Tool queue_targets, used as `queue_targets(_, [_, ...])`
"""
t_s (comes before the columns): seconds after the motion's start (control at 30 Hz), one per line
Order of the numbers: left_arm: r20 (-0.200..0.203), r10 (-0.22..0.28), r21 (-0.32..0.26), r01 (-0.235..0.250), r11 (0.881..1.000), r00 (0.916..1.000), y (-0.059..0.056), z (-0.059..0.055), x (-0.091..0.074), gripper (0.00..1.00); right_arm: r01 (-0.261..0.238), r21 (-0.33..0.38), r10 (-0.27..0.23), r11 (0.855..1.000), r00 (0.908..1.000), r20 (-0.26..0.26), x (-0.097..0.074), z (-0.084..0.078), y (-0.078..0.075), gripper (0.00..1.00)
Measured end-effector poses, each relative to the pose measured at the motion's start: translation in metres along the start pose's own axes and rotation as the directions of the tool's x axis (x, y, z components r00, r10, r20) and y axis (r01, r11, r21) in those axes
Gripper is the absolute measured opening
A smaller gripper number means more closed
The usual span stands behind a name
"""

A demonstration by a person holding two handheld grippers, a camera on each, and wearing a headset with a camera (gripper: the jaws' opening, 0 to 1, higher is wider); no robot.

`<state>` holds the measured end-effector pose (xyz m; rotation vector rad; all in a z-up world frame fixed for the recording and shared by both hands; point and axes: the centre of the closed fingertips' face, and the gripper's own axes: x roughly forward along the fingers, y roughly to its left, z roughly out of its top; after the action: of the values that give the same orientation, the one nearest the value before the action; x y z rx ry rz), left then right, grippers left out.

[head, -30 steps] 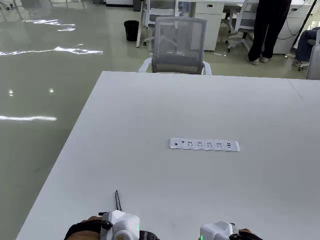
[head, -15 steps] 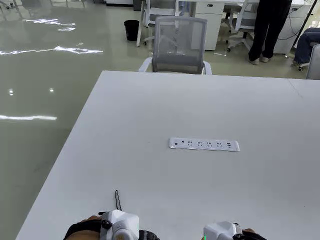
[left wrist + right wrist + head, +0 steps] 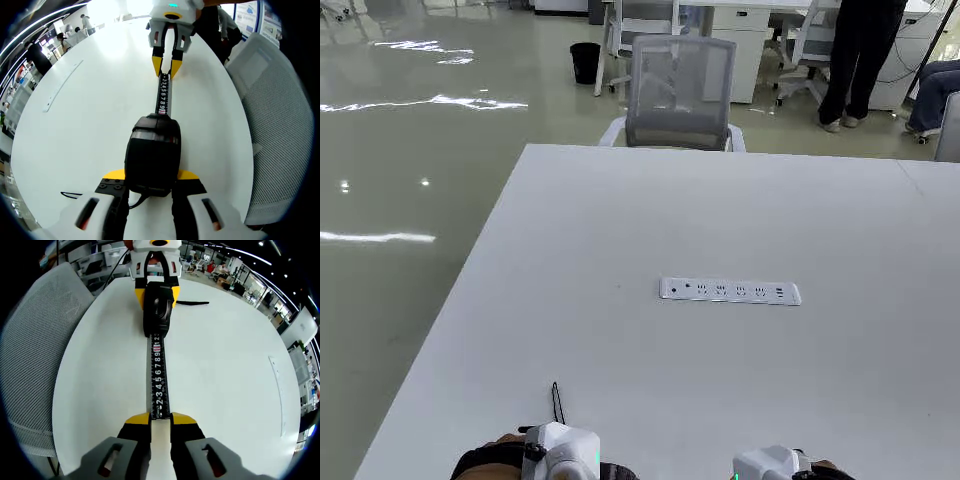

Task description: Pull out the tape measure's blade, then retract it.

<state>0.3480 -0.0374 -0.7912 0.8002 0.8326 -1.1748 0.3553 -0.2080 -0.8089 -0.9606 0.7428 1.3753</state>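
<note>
While your left fingers (image 3: pixel 114 174) clamp the case (image 3: pixel 152 150), your right fingers (image 3: pixel 136 420) pinch the blade (image 3: pixel 158 385), stretched between them along the near edge of the bench (image 3: pixel 100 110).

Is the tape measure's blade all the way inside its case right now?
No, the blade stretches out of the black case to the right hand-held gripper, whose jaws pinch its end.

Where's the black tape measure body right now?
In the left gripper view, the tape measure body sits low and central, clamped in the left gripper, its blade running across the table to the right gripper.
</note>
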Motion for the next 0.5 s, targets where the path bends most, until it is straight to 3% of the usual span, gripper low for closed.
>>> queue_targets(0.5, [-0.001, -0.001, -0.005, 0.001, 1.0, 1.0, 0.0009, -0.0006, 0.0014, 0.29, 0.001, 0.009, -0.001, 1.0, 1.0, -0.005, -0.0029, -0.0056, -0.0005, 0.12])
